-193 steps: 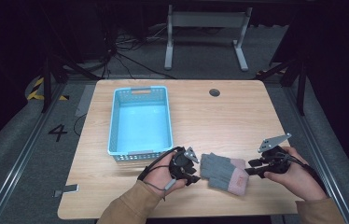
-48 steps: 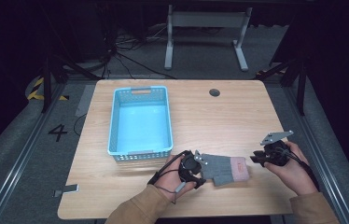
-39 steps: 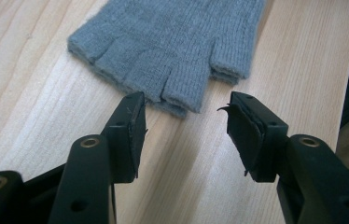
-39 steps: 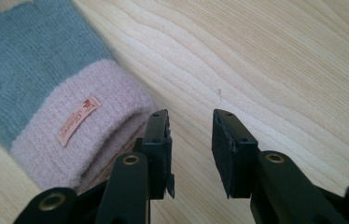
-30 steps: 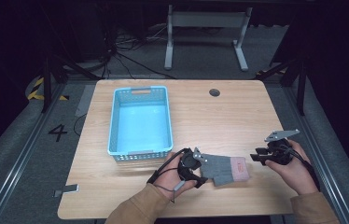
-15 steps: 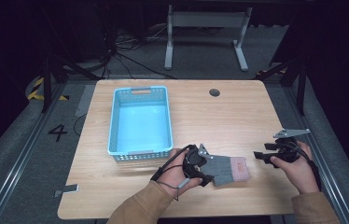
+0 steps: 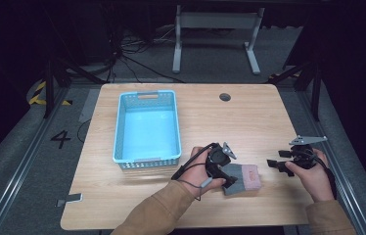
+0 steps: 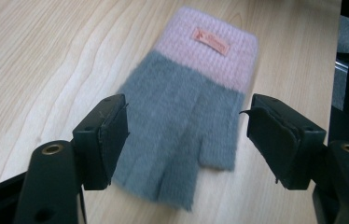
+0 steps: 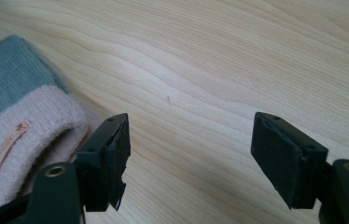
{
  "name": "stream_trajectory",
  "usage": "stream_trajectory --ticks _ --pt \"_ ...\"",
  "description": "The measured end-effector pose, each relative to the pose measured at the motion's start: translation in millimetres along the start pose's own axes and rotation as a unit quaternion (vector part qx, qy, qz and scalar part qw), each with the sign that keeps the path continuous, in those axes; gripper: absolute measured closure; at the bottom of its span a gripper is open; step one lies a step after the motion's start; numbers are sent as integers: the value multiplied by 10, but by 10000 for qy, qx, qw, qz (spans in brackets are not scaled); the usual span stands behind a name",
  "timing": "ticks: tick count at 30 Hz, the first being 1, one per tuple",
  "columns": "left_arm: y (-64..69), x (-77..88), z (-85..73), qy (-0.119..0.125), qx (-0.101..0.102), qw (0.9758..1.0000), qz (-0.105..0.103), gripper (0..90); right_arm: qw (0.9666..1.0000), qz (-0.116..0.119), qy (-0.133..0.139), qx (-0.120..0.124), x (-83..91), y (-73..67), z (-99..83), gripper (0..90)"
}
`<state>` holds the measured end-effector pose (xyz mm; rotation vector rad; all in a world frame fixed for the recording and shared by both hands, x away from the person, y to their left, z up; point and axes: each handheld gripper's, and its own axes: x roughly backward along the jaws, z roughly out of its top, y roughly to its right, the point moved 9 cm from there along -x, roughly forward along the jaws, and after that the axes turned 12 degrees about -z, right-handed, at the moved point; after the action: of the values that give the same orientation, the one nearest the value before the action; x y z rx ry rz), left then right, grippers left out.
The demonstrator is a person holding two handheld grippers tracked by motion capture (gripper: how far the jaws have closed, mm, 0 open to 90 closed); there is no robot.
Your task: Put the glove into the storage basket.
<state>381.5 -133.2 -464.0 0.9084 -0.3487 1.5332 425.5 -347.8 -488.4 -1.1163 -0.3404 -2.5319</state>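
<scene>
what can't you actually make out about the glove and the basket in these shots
- Glove label: writing too small and blurred, left gripper view.
- Glove fingertips: nearest edge smeared by blur, left gripper view.
- Glove's left part: covered by the left hand-held gripper, high view.
- Inside the pink cuff: dark, partly behind a jaw of the right hand-held gripper and cut by the frame edge, right gripper view.
- Blue basket: hole pattern in its walls too small, high view.

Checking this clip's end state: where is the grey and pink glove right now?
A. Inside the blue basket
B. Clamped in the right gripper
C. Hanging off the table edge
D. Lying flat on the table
D: the glove lies flat on the wooden table, between the open jaws of the left gripper.
</scene>
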Motion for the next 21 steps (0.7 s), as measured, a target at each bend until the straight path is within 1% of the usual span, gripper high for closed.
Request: stream_trajectory --ticks 2,4,5,7,8,10,11,14,15,16,17,18,19,20,21 --pt "-13 -22 14 -1 6 10000 -19 273 10000 -7 -6 -6 -2 5 -2 283" --pt "-50 -106 47 45 15 9999 -105 241 10000 3 -55 -52 0 13 -15 290" --pt "-62 -137 52 54 60 9999 -108 238 9999 8 -80 -82 1 17 -22 290" --pt "-81 -161 60 64 55 9999 -89 235 9999 1 -96 -125 5 23 -26 290" --pt "-131 -235 69 48 41 10000 -72 233 9999 29 -74 -144 15 30 -23 291" --pt "-150 -265 65 5 14 10000 -75 223 9998 47 -62 -157 22 30 -21 291" --pt "-179 -322 61 -36 24 10000 -81 222 9998 103 -52 -178 32 21 -18 290" --pt "-189 -370 61 -71 9 9999 -136 220 9997 154 -44 -188 36 16 -17 290" --pt "-183 -422 58 -96 1 9998 -169 218 9997 157 -41 -192 36 17 -17 290" --pt "-183 -422 58 -96 1 9998 -169 216 9997 171 -40 -198 38 16 -16 291" --pt "-192 -460 50 -166 -56 9997 -140 215 9996 183 -34 -209 39 14 -15 290" --pt "-192 -460 50 -166 -56 9997 -140 215 9995 234 -35 -218 41 5 -15 290" --pt "-209 -492 39 -236 -84 9997 -42 216 9992 325 -31 -240 44 -13 -14 291" --pt "-209 -492 39 -236 -84 9997 -42 217 9992 325 -31 -240 44 -13 -14 291" --pt "-203 -514 35 -270 -97 9996 -39 215 9986 457 -38 -253 48 -43 -14 294"
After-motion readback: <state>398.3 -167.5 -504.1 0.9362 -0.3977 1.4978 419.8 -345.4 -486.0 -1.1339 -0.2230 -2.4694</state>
